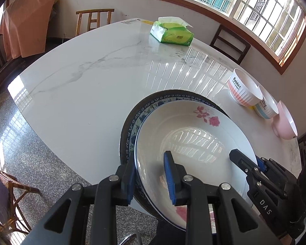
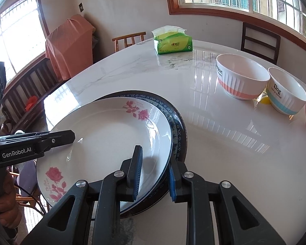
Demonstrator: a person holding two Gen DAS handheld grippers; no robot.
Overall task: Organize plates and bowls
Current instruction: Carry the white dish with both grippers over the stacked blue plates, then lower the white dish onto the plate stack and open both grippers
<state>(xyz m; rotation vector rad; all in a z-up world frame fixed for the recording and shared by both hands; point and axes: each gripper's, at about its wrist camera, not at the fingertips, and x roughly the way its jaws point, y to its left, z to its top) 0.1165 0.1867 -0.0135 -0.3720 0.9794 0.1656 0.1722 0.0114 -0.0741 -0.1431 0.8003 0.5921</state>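
Both the left tongs and right tongs stand partly open, straddling opposite rims of the white rose-printed plate, stacked on the blue-patterned dark-rimmed plate, neither visibly clamped.

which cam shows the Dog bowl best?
Right wrist view: the Dog bowl is large, with its lettering, blue band and full rim visible beside the Rabbit bowl. In the left wrist view it is small, near the edge, wedged behind neighbouring bowls.

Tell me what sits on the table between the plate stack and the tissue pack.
Nothing: both views show bare marble table between the plates and the tissue pack. The bowls stand off to the right.
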